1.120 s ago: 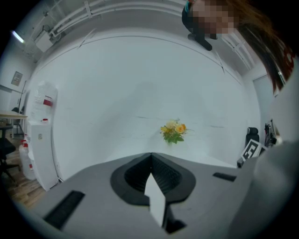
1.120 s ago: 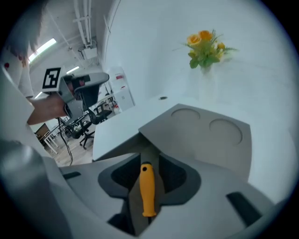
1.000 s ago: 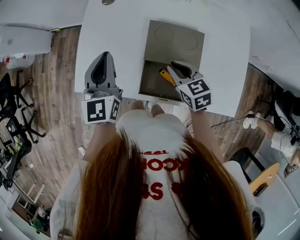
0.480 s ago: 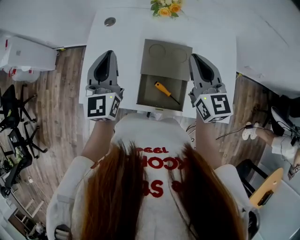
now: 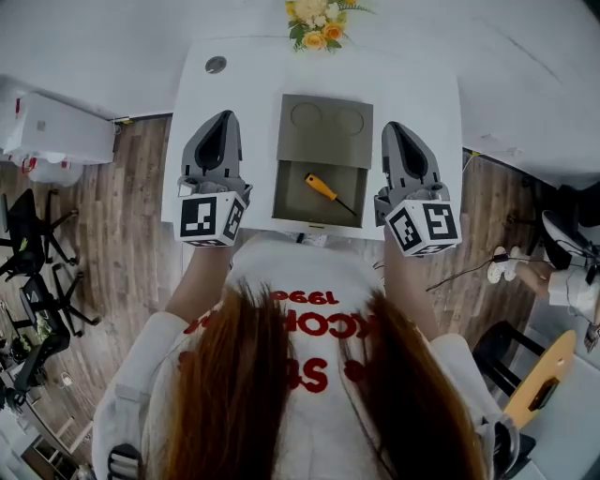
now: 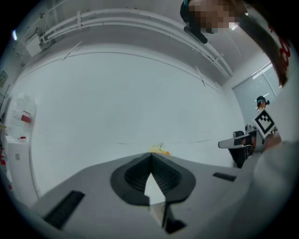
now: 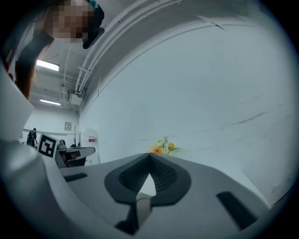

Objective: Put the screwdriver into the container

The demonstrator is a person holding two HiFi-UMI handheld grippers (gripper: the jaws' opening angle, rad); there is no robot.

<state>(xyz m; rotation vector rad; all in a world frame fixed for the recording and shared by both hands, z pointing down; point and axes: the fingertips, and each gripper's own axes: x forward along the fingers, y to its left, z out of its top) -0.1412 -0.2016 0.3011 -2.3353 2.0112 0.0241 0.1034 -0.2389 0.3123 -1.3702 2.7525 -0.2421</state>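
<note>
In the head view a screwdriver (image 5: 329,192) with an orange handle and dark shaft lies slantwise in the open tray of the grey-brown container (image 5: 292,199), whose lid (image 5: 326,131) lies flat behind it. My left gripper (image 5: 220,120) is held left of the container and my right gripper (image 5: 392,128) right of it, both level with it and pointing away from me. Each has its jaws together with nothing between them. In the left gripper view (image 6: 151,155) and the right gripper view (image 7: 150,155) the tips meet against a bare white wall.
The container sits on a white table (image 5: 246,75) with a flower bunch (image 5: 314,21) at its far edge and a small round grommet (image 5: 216,65) at far left. Wood floor, black chairs (image 5: 28,253) and a white cabinet (image 5: 56,131) lie to the left.
My right gripper let go of the screwdriver, which now lies in the tray, drew back to the container's right side and shut. The head view shifted so the flowers show.
</note>
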